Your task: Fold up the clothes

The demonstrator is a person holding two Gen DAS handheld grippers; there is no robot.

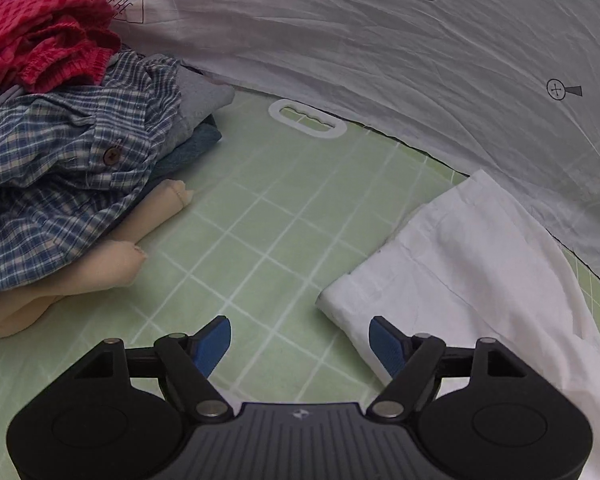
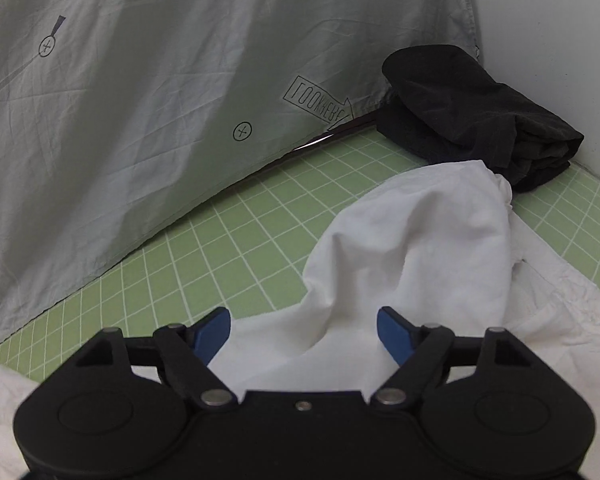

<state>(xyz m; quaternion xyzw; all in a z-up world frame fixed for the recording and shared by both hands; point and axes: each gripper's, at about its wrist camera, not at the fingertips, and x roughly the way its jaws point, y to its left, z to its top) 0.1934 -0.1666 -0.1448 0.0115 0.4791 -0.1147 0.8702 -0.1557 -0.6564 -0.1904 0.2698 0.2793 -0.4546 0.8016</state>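
A white garment (image 1: 468, 264) lies on the green grid mat (image 1: 260, 216), spread to the right in the left wrist view. My left gripper (image 1: 300, 340) hovers open over the mat, its right blue pad beside the garment's near hem, nothing between the fingers. In the right wrist view the same white garment (image 2: 416, 240) bulges up in a loose hump ahead of my right gripper (image 2: 304, 334), which is open just above the cloth, holding nothing.
A pile of clothes sits at the left: a blue plaid shirt (image 1: 72, 160), a red checked piece (image 1: 44, 32), a beige piece (image 1: 100, 264). A folded black garment (image 2: 476, 116) rests in the far right corner. A pale printed sheet (image 2: 160, 80) hangs behind the mat.
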